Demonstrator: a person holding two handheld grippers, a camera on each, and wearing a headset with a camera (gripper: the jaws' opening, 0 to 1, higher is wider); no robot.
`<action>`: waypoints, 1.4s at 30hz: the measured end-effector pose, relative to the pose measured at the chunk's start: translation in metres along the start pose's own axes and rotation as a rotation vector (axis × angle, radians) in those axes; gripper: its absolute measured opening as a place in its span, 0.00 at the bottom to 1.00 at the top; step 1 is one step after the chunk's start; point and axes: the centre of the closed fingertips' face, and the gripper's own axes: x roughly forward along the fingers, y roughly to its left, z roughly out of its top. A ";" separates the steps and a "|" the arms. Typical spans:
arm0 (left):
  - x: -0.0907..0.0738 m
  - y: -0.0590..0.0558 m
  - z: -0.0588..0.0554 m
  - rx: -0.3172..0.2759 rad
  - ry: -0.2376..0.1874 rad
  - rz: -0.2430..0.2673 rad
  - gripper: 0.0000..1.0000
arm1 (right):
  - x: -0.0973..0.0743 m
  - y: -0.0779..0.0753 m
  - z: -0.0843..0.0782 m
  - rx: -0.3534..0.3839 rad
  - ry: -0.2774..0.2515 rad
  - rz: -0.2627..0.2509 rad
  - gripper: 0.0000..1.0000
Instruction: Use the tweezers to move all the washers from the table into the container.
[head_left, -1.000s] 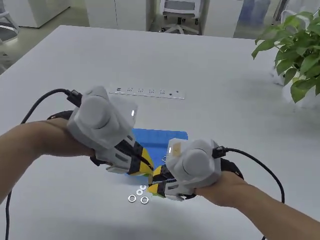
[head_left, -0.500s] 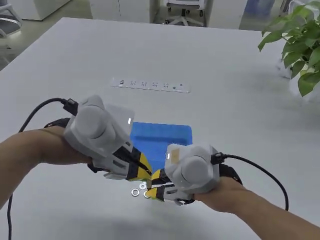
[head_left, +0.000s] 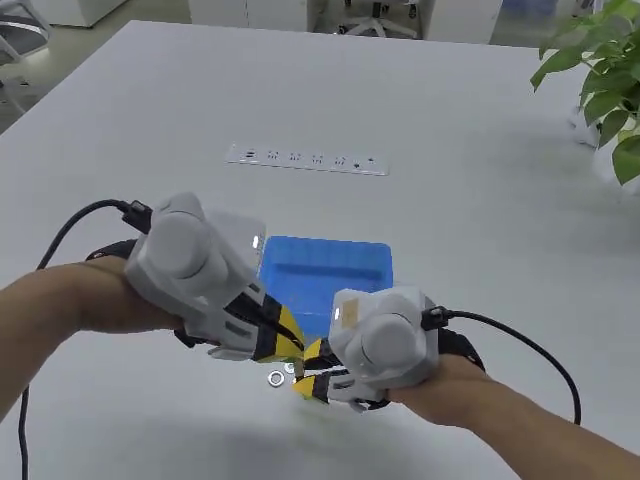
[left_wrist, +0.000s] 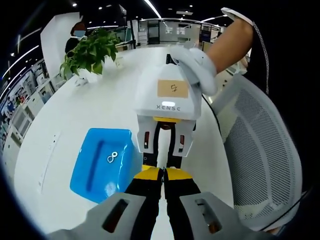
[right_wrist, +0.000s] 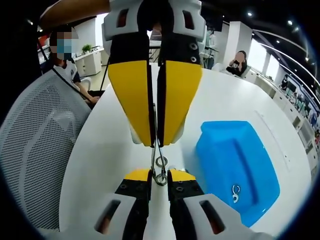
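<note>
The left gripper (left_wrist: 163, 174) and right gripper (right_wrist: 160, 176) meet nose to nose low over the table (head_left: 470, 190), forearms angled inward. The left's jaws clamp the tweezers (right_wrist: 157, 147). The right's stand narrow beside the tips, and whether they grip is unclear. 2 washers (head_left: 277, 378) lie beneath, near the blue container (head_left: 340, 262), which holds 2 more.

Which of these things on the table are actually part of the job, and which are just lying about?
Part of the job: tweezers, loose washers on the table, blue container, two washers already inside it.
Just lying about: power strip, potted plant, white mesh chair.
</note>
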 end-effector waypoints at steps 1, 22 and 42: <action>0.000 0.000 0.000 -0.006 0.000 -0.002 0.05 | 0.000 0.000 0.000 0.001 0.000 0.001 0.14; 0.002 -0.002 0.001 -0.013 -0.003 -0.008 0.05 | 0.001 0.004 0.000 0.015 -0.003 0.007 0.13; 0.004 -0.005 0.004 -0.008 0.004 -0.016 0.05 | 0.000 0.006 -0.002 0.027 0.011 0.021 0.09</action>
